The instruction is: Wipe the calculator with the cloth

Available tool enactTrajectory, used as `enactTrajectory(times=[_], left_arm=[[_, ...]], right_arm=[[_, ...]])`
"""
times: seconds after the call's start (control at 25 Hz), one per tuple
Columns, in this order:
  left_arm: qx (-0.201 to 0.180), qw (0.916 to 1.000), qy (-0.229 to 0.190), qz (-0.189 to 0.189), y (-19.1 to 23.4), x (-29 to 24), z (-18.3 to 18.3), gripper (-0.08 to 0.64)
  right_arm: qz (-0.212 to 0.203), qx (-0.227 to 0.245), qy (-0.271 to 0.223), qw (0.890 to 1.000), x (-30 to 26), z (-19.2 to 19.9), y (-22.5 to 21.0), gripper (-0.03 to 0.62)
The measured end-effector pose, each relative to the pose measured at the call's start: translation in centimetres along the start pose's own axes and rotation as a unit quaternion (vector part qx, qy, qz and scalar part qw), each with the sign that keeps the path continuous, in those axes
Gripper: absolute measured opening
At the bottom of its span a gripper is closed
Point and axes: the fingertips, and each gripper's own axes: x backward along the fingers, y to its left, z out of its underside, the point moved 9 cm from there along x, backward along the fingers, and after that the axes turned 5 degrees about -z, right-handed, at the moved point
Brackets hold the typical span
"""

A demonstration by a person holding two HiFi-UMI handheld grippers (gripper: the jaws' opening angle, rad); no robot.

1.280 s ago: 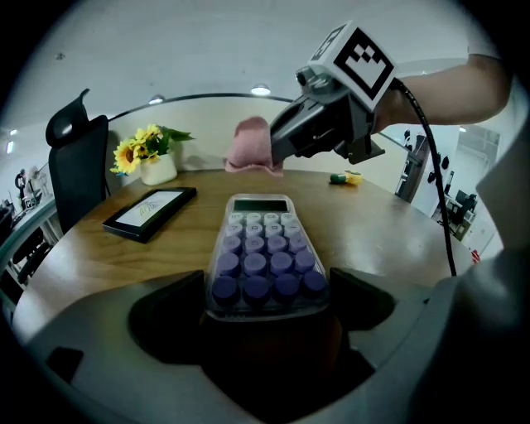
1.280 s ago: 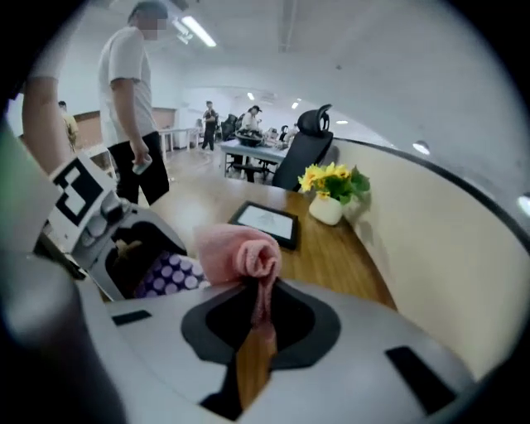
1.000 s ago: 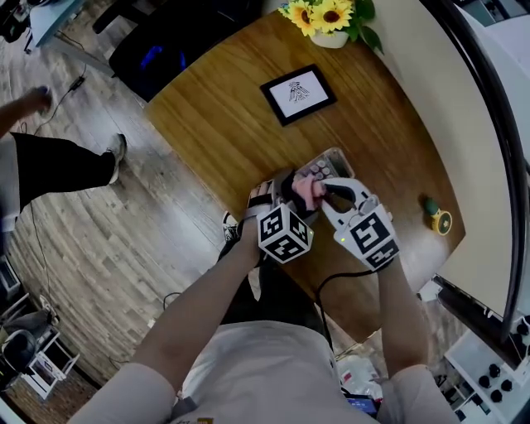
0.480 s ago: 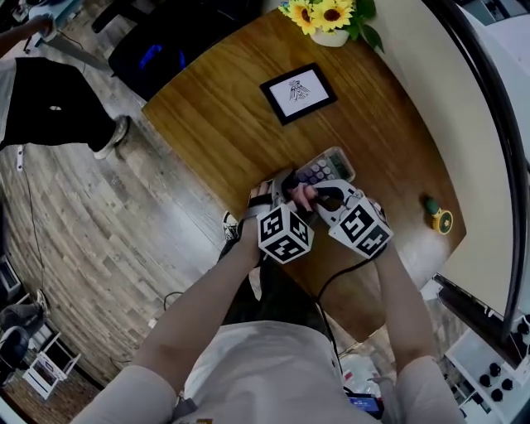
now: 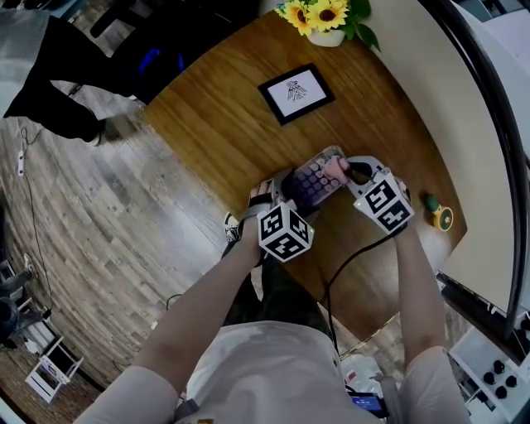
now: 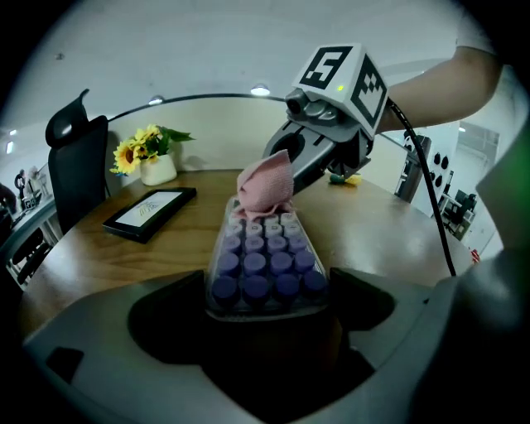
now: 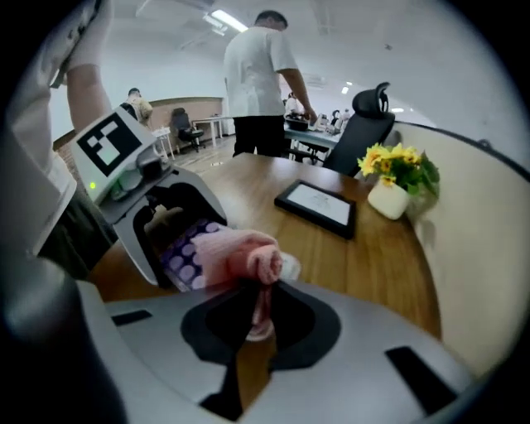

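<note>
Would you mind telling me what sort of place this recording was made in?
Probably an open-plan office: desks and a black office chair stand behind the curved wooden table, strip lights line the ceiling, and a person stands at a desk.

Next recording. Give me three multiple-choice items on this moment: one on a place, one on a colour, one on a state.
1. Where on the calculator does the cloth lie?
A) the end far from the left gripper
B) the end between that gripper's jaws
C) underneath it

2. What colour is the cloth?
A) blue
B) pink
C) white

3. What state is the right gripper in?
A) open and empty
B) shut on the cloth
C) shut on the calculator

Answers: 1 A, the left gripper view shows the cloth on the far keys. 2 B, it is pink in every view. 3 B, the right gripper view shows the cloth pinched between its jaws.
</note>
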Motion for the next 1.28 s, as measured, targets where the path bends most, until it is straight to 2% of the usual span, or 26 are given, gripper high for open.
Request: enactTrajectory(times=[0.08,0.16,0.28,0.36,0.4,0.52,0.72,0.8,0.96,1.08,1.2,1.28], left_arm=[[-0.001,1.0000,-0.001,0.000,0.0,0.0,0.0,0.479],[-0.002,1.0000,-0.002,0.000,0.0,0.0,0.0,0.479],[-0.002,1.0000,-0.001,0.000,0.0,0.1,0.1,0.479],[-0.002,1.0000,-0.001,0.000,0.1,0.0,0.1,0.479],[-0.002,1.0000,-0.001,0.000,0.1,0.0,0.1,0.479],[-0.003,1.0000,-0.001,0.001,0.0,0.1,0.1,0.479],[-0.005,1.0000,-0.003,0.000,-0.1,0.0,0.1,0.479],[-0.005,1.0000,-0.003,0.000,0.0,0.0,0.1,0.479],[-0.004,1.0000,-0.002,0.002,-0.1,0.0,0.1,0.479],[-0.005,1.0000,-0.002,0.002,-0.1,0.1,0.1,0.479],[-0.005,1.0000,-0.002,0.002,0.0,0.1,0.1,0.479],[-0.004,1.0000,-0.002,0.003,0.0,0.0,0.1,0.479]], right_arm=[[0.037,-0.014,-0.019,0.999,1.6,-0.1,-1.3,0.035],[0.055,-0.034,-0.077,0.995,3.6,-1.5,-1.6,0.037],[0.054,-0.020,-0.147,0.987,5.6,-4.5,0.0,0.037],[0.034,-0.007,-0.169,0.985,5.5,-5.8,2.0,0.037],[0.022,0.002,-0.165,0.986,5.0,-6.0,3.1,0.037],[-0.006,0.047,-0.109,0.993,2.2,-5.2,6.8,0.038],[-0.033,0.085,-0.062,0.994,-1.2,-3.0,10.2,0.035],[-0.036,0.085,-0.060,0.994,-1.6,-2.1,9.9,0.037],[-0.044,0.123,-0.048,0.990,-1.2,-1.1,8.8,0.038],[-0.031,0.138,-0.027,0.990,-0.4,0.0,7.2,0.040],[-0.014,0.130,-0.003,0.991,0.3,1.3,5.5,0.041],[0.015,0.117,0.023,0.993,0.8,2.3,4.4,0.038]])
